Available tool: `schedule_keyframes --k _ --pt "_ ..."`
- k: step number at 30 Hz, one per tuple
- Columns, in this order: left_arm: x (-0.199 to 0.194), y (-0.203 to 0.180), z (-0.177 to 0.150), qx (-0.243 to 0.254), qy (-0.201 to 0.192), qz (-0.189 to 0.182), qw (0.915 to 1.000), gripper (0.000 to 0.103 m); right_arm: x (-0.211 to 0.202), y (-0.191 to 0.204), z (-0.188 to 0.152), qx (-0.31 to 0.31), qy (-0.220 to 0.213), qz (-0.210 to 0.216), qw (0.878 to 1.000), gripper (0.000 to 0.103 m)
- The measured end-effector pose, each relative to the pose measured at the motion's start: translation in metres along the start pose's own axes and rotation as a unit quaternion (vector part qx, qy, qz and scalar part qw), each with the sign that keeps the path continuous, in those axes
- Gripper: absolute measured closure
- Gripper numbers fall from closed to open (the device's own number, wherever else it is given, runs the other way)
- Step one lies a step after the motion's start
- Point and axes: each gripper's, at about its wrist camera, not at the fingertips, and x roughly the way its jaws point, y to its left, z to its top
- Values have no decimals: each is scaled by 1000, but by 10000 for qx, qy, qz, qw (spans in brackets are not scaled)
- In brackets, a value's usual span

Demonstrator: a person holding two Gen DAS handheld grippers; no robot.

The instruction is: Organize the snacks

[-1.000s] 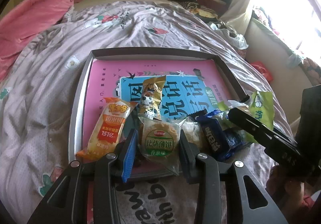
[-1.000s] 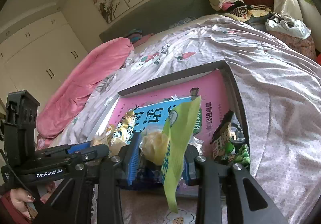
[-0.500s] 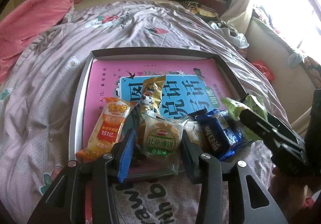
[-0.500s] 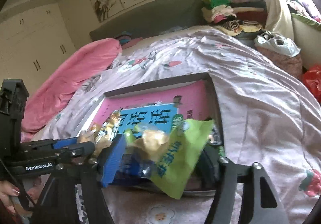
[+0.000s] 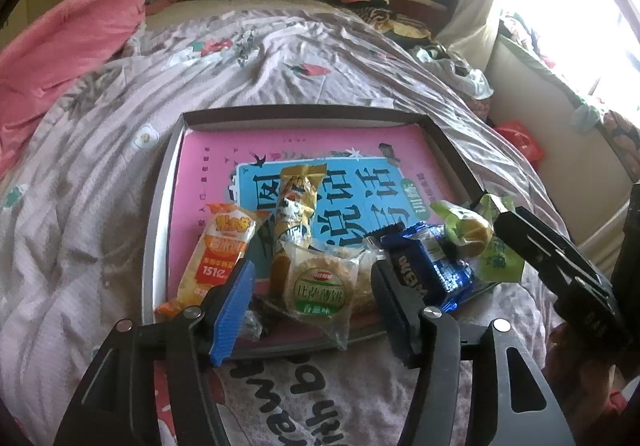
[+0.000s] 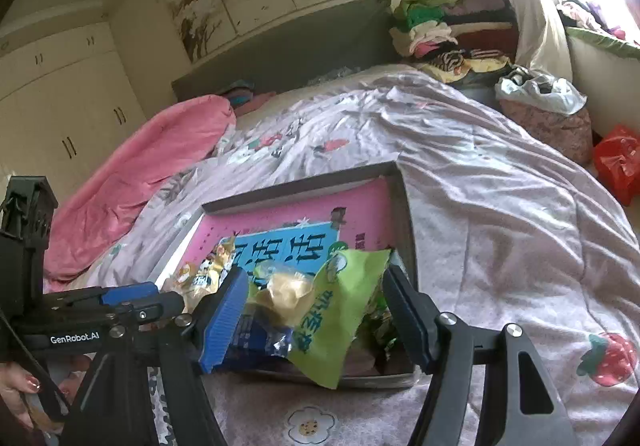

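Left gripper [image 5: 312,300] jaws are opening. The green-label biscuit pack [image 5: 320,288] lies between them at lower centre, on the tray's [image 5: 158,214] near edge, neither pad pressing it. Right gripper [image 6: 316,320] jaws apart; the green snack bag [image 6: 340,310] lies loose between them, long axis tilted toward the lower frame.

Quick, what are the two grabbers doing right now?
Left gripper: opening around the biscuit pack, not squeezing.
Right gripper: open, green packet loose between.
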Motion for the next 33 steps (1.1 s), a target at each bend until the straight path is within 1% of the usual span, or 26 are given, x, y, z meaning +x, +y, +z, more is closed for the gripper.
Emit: schedule_keyframes --k 5,8,12,18,27,30,33 --pt "-4 -1 2 -6 -53 21 10000 36 -4 -3 2 34 -79 -73 9999 33" --pt "-6 -1 2 0 -103 10 9999 32 -6 -3 3 33 -119 -119 9999 28" --pt "-11 -2 3 15 -191 57 9998 29 -10 -2 4 -13 -191 -168 9997 26" --pt "-19 -5 3 49 -355 123 9993 25 -17 4 5 -147 -331 -308 9989 19" --pt "-33 -6 -1 6 -471 124 9988 24 -28 19 5 -403 -424 -493 9971 14" --pt "-42 -5 -5 -22 -507 129 9986 24 -36 25 7 -401 -355 -545 9971 13" --pt "-51 -4 -12 -53 -532 181 9984 24 -46 29 7 -258 -236 -461 9983 11"
